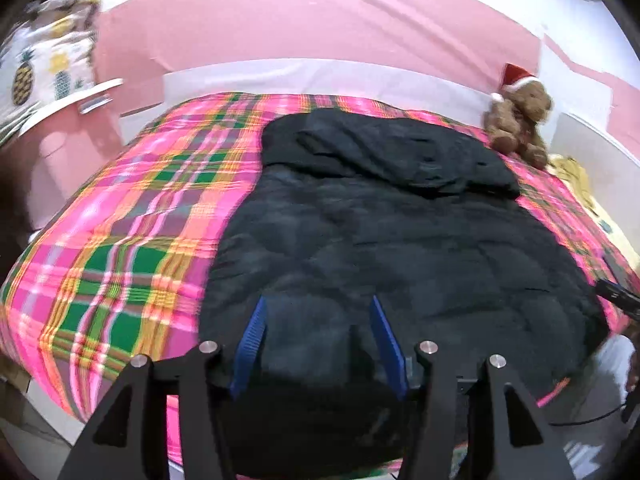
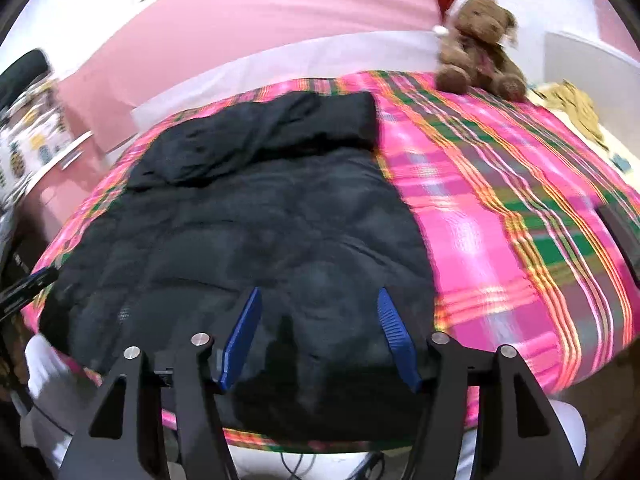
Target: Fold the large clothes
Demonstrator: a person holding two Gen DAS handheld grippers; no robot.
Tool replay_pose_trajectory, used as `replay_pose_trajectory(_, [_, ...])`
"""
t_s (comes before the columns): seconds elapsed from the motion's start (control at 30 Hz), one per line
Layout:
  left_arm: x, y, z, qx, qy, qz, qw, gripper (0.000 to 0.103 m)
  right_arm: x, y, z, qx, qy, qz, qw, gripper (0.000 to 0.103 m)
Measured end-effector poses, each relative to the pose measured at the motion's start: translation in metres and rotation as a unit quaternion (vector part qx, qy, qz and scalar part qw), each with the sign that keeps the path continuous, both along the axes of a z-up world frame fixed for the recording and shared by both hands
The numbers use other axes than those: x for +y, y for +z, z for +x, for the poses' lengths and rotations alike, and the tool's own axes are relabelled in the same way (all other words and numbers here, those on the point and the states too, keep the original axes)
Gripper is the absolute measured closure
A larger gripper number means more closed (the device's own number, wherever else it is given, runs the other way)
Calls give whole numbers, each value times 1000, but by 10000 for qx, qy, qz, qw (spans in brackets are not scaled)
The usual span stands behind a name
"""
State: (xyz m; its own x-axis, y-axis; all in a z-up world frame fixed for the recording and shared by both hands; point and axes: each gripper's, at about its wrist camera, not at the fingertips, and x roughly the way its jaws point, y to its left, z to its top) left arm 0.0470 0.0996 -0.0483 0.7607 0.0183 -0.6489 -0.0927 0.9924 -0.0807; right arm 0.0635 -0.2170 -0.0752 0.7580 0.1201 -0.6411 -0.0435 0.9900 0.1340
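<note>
Both grippers angle downward, side by side. The left gripper has its blue fingers spread apart, gripping nothing; the right gripper likewise.

Black padded garment lay spread flat on a bed covered in a pink, green and orange plaid blanket, its far end folded over into a thicker band. Left gripper hung over the garment's near edge, blue fingers spread apart, nothing pinched between them. Brown teddy bear in a red Santa hat sat at the far right corner of the bed. Pink wall behind. Pineapple-print fabric at far left, blurred.
</note>
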Motion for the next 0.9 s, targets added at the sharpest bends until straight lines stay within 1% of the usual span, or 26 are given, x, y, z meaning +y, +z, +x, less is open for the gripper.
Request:
replay_pose_trajectory(0.17, [46, -20, -4, 203, 562, -139, 9981, 43, -33, -12, 3, 184, -407, 187, 9988, 35])
replay_pose_trajectory(0.23, [57, -28, -6, 331, 652, -253, 9970, 42, -41, -20, 8, 373, -458, 354, 9976, 35])
replay_pose_trajectory(0.3, [62, -35, -10, 388, 607, -482, 9962, 41, -45, -32, 12, 638, -418, 646, 9950, 35])
replay_pose_trajectory(0.37, [59, -38, -13, 405, 467, -649, 9960, 41, -45, -41, 15, 790, -346, 901, 9922, 35])
replay_pose_trajectory(0.5, [42, -46, -14, 513, 105, -872, 9948, 41, -41, -46, 15, 870, -190, 1127, 9896, 35])
replay_pose_trajectory(0.53, [38, -48, -14, 523, 94, -834, 9951, 39, -40, -46, 14, 885, -171, 1149, 9893, 35])
replay_pose_trajectory(0.63, [30, -50, -17, 468, 127, -766, 9959, 38, -40, -48, 8, 943, -133, 1254, 9875, 35])
replay_pose_trajectory(0.67, [30, -51, -18, 469, 150, -810, 9955, 38, -40, -48, 6, 951, -126, 1289, 9870, 39])
replay_pose_trajectory(0.7, [31, -52, -19, 486, 167, -834, 9952, 38, -39, -48, 4, 955, -118, 1286, 9870, 48])
replay_pose_trajectory(0.73, [30, -52, -19, 508, 181, -812, 9952, 39, -39, -49, 3, 957, -113, 1266, 9873, 51])
replay_pose_trajectory(0.8, [29, -51, -17, 540, 197, -702, 9959, 49, -41, -49, 2, 943, -131, 1275, 9873, 68])
replay_pose_trajectory(0.83, [28, -48, -17, 526, 202, -677, 9961, 61, -40, -49, 3, 938, -136, 1312, 9868, 72])
replay_pose_trajectory(0.87, [28, -44, -17, 493, 202, -673, 9963, 72, -41, -47, 2, 907, -128, 1350, 9866, 80])
replay_pose_trajectory(0.9, [29, -40, -18, 457, 204, -700, 9963, 76, -41, -43, 1, 854, -94, 1363, 9869, 84])
